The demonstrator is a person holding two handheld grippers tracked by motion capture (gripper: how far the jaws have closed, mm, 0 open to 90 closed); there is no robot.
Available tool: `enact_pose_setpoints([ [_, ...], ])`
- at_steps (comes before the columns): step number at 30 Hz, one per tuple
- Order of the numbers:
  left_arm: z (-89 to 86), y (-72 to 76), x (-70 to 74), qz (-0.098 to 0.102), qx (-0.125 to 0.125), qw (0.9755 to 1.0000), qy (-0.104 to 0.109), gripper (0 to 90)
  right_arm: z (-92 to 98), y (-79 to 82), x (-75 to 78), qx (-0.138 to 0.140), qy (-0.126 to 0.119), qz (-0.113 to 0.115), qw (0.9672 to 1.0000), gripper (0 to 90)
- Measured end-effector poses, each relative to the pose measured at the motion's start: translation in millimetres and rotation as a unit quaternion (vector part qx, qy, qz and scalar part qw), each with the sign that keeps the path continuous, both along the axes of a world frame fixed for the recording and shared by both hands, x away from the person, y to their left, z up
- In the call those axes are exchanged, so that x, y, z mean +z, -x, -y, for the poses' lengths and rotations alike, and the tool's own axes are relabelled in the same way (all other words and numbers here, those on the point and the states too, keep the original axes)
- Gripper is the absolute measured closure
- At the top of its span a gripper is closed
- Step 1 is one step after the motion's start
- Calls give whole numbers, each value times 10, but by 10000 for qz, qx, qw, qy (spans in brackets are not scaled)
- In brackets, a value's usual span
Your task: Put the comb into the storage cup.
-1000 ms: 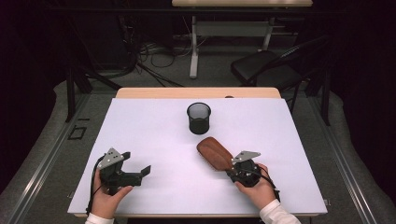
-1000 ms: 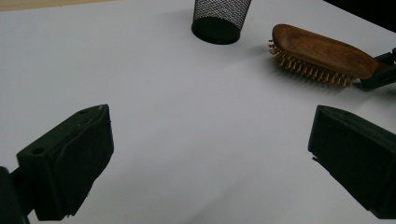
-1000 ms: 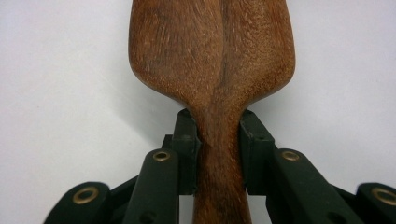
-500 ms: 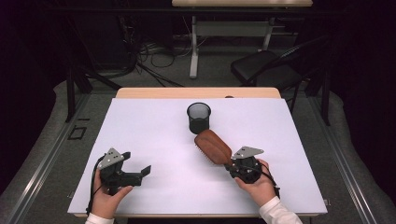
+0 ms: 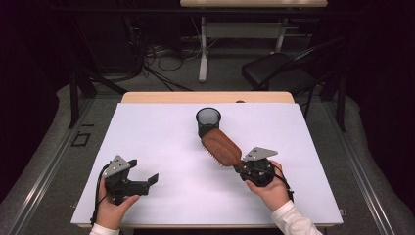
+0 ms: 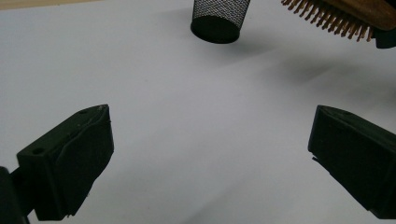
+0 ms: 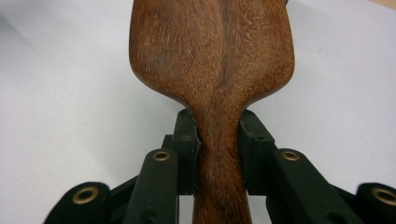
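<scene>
A wooden hairbrush hangs above the white table, bristles down, its head reaching toward a black mesh cup. My right gripper is shut on the brush's handle; in the right gripper view the brown back of the hairbrush rises from between the two black pads. My left gripper rests at the table's near left with its jaws wide apart and nothing between them. In the left gripper view the mesh cup stands ahead and the brush's bristles show at top right.
A white sheet covers the table, with a wooden edge at the back. Beyond it are a dark chair, a table leg and cables on the floor.
My right gripper has lifted the hairbrush off the table and carried its head up toward the mesh cup. My left gripper has stayed where it was.
</scene>
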State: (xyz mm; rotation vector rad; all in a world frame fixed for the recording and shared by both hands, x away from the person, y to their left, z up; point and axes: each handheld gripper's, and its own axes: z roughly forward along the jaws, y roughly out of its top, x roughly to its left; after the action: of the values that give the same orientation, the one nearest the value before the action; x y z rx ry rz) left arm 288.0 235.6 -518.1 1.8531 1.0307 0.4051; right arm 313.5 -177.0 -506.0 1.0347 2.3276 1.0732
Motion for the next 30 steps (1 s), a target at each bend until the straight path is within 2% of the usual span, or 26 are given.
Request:
enact_pose_setpoints([
  [18,9,-5,-2,18,33,10000,-17,4,-91,-143,209,109,-296,270,9991,713],
  [30,26,-12,16,8,68,10000,6,4,-175,-271,347,168,-561,495,9971,713],
])
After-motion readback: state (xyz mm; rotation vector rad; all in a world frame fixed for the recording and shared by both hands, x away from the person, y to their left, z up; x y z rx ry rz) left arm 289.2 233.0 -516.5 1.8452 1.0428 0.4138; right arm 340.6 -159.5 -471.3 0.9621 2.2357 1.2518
